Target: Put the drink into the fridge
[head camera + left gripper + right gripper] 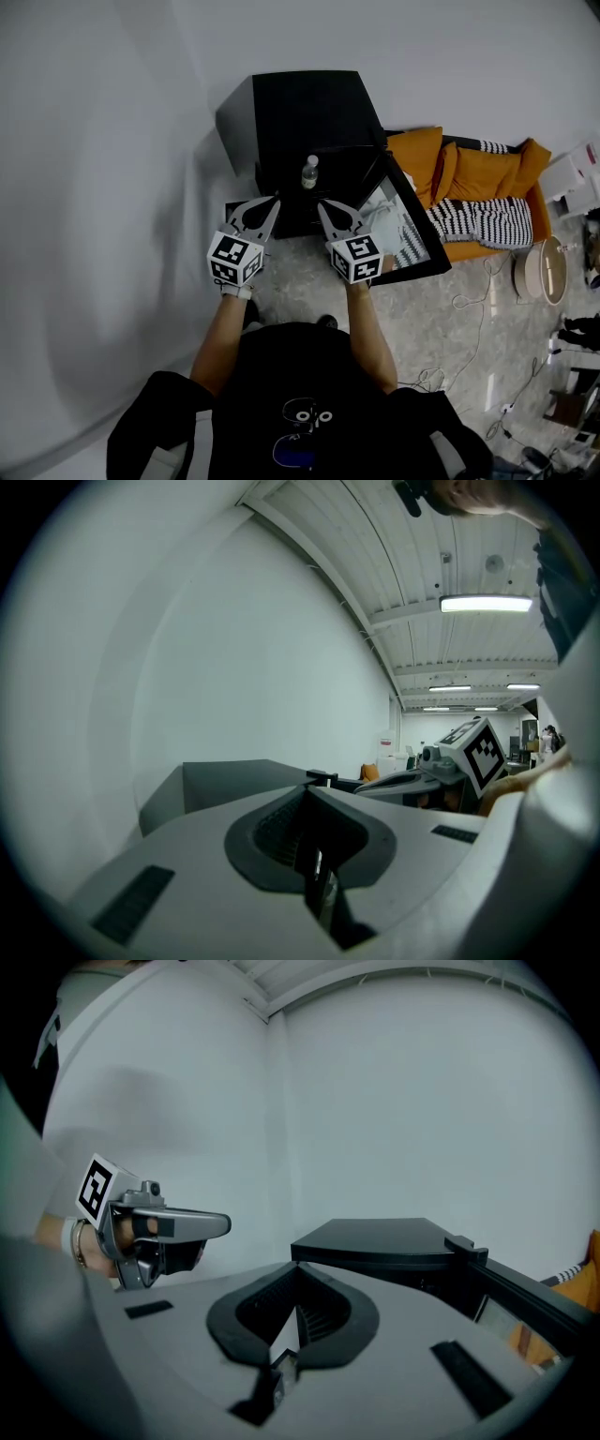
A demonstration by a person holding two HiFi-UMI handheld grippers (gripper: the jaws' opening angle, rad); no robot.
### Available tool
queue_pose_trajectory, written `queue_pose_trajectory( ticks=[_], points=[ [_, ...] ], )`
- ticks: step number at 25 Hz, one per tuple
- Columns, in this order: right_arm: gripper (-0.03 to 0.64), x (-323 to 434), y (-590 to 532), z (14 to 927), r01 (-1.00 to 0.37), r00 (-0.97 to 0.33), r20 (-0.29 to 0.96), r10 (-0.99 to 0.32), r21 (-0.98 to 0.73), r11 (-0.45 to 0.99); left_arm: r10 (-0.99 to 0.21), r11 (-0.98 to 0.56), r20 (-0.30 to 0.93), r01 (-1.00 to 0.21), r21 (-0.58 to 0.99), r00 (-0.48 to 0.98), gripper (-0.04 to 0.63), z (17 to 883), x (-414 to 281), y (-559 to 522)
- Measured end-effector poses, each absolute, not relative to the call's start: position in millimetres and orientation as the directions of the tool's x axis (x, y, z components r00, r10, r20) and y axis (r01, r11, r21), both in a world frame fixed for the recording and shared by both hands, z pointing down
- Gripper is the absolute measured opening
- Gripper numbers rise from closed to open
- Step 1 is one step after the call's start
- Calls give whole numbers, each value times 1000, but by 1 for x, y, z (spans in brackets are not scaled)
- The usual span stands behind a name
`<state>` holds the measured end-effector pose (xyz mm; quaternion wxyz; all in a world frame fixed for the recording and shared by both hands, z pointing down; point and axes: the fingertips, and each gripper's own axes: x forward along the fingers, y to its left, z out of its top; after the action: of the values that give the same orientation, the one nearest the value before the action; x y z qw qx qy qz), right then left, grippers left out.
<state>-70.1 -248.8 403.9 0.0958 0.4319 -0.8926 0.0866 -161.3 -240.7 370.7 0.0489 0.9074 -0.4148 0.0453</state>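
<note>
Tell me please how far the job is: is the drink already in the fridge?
Done, it seems: the clear bottle stands in the opening of the black fridge, apparently inside. In hand: nothing; the left gripper and right gripper are both shut and empty, held before the fridge. Left: the glass door is open, so closing it may remain.

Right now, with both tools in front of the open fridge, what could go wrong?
1. The left tool and right tool are both shut; pushed forward like that, either could topple the bottle standing at the fridge front.
2. The open door hangs beside the right tool; a sideways swing might strike it.
</note>
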Motion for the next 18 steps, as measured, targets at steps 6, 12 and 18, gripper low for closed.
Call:
queue_pose_trajectory(
  ticks=[6,12,18],
  points=[
    [2,-72,-248,405,-785,-613,251,-749,-84,614,-747,-651,134,-757,47,651,6,373,-161,-238],
    [2,-74,-245,407,-783,-615,253,-747,-81,617,-750,-648,134,-760,44,648,8,374,-163,-236],
    [2,-74,-241,404,-784,-613,252,-749,-80,615,-751,-646,135,-762,44,646,7,373,-164,-232]
  ],
)
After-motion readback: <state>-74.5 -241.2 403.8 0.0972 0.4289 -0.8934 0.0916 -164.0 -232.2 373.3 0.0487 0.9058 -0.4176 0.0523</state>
